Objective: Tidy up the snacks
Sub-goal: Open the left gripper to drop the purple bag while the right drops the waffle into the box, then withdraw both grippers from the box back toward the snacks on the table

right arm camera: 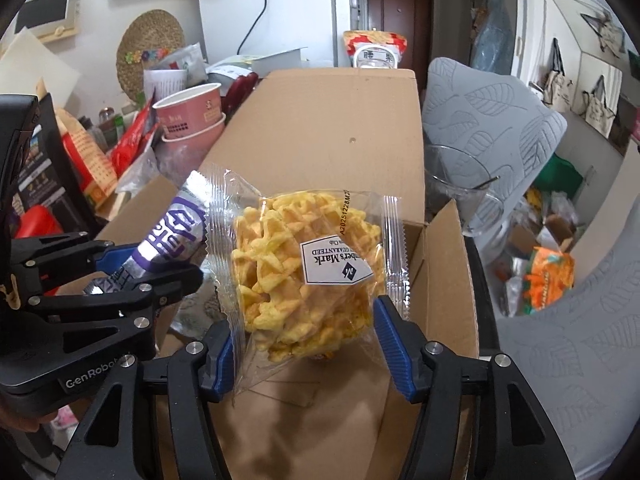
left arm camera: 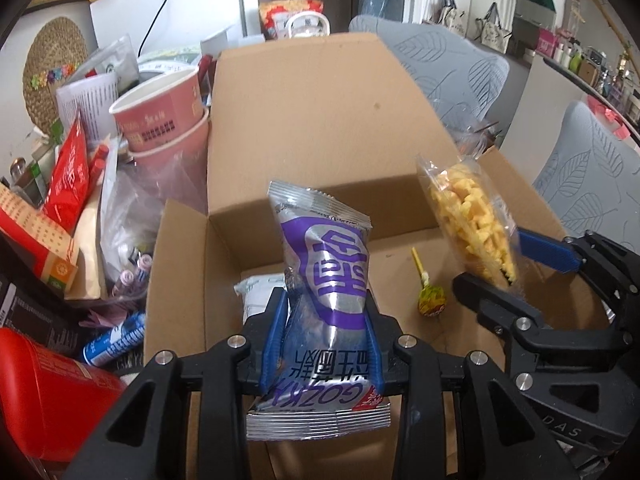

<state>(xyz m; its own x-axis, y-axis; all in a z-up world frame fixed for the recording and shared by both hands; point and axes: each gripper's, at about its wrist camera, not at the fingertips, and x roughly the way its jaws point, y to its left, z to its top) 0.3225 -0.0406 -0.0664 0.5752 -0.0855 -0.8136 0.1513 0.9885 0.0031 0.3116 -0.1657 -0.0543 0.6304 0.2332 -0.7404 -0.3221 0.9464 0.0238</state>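
Observation:
An open cardboard box (left arm camera: 320, 128) (right arm camera: 328, 128) lies below both grippers, its back flap standing up. My left gripper (left arm camera: 325, 304) is shut on a silver and purple snack packet (left arm camera: 328, 264), held upright over the box's near left part. My right gripper (right arm camera: 304, 320) is shut on a clear packet of yellow waffle snacks (right arm camera: 304, 268), its blue pads pressing the packet's sides. In the left wrist view the right gripper (left arm camera: 516, 276) and the waffle packet (left arm camera: 472, 224) hang over the box's right side. On the box floor lie a lollipop (left arm camera: 430, 300) and a white packet (left arm camera: 256, 296).
Left of the box are stacked pink paper cups (left arm camera: 164, 124), red bags (left arm camera: 68, 176), a red container (left arm camera: 48, 396) and loose packets. Grey leaf-patterned chairs (left arm camera: 448, 64) stand at the right. A drinking glass (right arm camera: 452, 188) stands by the box's right wall.

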